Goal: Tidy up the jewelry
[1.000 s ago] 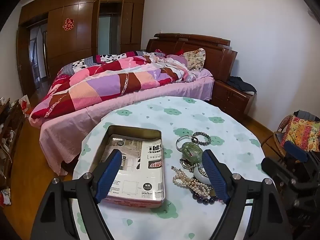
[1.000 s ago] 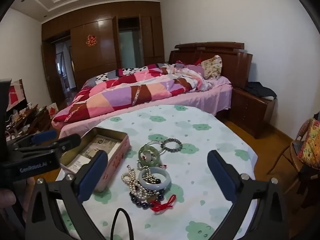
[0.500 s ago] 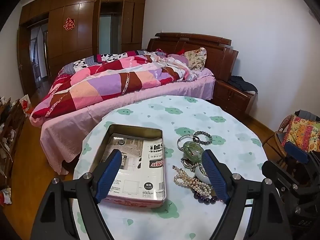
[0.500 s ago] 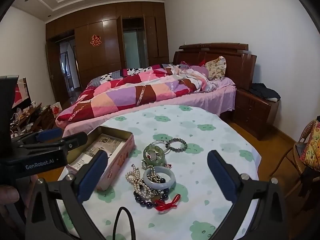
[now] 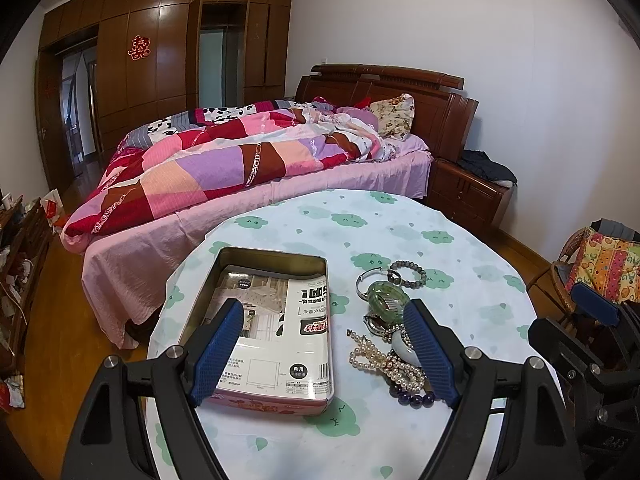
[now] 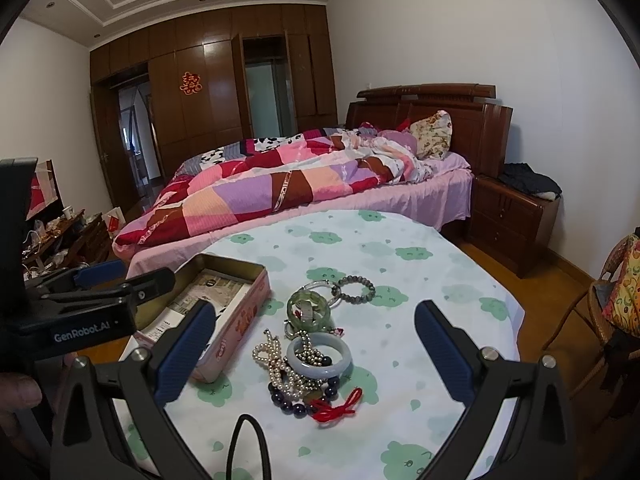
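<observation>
A shallow rectangular metal tin [image 5: 276,320] with rounded corners and pink printed sides lies open on the round worktop [image 5: 400,232], holding only a flat printed paper packet [image 5: 288,320]. Just to its right the jewelry sits in a tangled heap on the cloud-patterned cloth: a glossy green bangle [image 6: 309,305], a pale smooth bangle [image 6: 320,358], a string of pearls [image 5: 384,360], a grey bead bracelet [image 6: 355,287], dark purple beads [image 6: 296,404] and a red knotted cord [image 6: 334,406] (some pieces overlap). The left tool [image 5: 324,348] and right tool [image 6: 316,356] both hover above, jaws spread wide, gripping nothing.
</observation>
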Action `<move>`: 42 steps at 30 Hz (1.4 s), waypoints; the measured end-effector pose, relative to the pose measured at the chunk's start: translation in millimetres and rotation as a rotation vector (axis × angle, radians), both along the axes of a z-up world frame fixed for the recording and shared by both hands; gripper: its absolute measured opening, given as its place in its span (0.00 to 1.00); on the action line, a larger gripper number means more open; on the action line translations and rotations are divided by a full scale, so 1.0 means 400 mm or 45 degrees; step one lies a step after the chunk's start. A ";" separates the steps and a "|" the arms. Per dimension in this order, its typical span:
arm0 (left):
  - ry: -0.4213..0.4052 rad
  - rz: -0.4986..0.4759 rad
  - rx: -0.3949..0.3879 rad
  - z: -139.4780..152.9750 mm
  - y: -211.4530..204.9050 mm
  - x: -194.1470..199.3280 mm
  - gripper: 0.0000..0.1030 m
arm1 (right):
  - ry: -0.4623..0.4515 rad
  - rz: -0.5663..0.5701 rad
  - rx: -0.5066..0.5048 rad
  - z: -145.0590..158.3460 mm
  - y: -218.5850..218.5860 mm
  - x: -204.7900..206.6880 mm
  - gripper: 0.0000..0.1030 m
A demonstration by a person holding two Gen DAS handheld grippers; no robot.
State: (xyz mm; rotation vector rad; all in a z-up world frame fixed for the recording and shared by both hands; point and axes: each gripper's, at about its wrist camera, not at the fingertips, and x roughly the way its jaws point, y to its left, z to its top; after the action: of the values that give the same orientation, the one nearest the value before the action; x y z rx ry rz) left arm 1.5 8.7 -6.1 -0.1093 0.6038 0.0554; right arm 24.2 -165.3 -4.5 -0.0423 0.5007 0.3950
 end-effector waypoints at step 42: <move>0.003 0.000 0.010 0.002 -0.005 0.001 0.80 | 0.006 0.003 0.010 -0.002 -0.010 0.005 0.99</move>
State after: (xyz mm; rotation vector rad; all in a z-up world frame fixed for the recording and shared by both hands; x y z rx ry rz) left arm 2.0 6.7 -5.3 -0.1019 0.6062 0.0578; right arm 26.1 -169.5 -5.3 -0.0343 0.5040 0.3997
